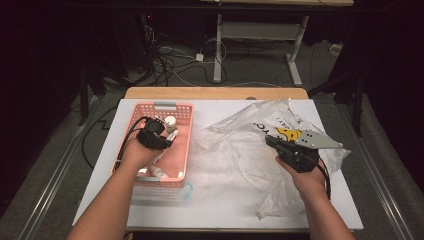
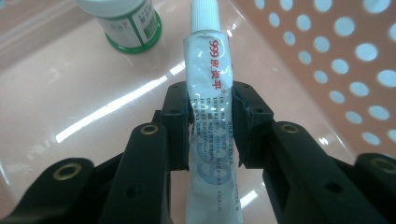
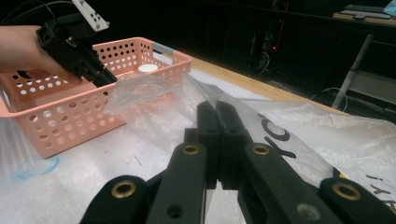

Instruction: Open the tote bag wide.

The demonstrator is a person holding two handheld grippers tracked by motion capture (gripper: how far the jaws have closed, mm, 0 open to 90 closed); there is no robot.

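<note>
On the white table (image 1: 220,200), inside the pink basket (image 2: 327,56), my left gripper (image 2: 212,109) clamps a white tube (image 2: 210,70); my right gripper (image 3: 217,121) pinches the plastic bag (image 3: 299,135).

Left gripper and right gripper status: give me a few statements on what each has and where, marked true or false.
1. The left gripper is clamped on a tube. True.
2. That tube is over the bare table. False: it is inside the pink basket.
3. The right gripper stands wide open. False: its jaws are shut, pinching the plastic bag.
4. A white bottle with a green base stands in the basket. True.
</note>
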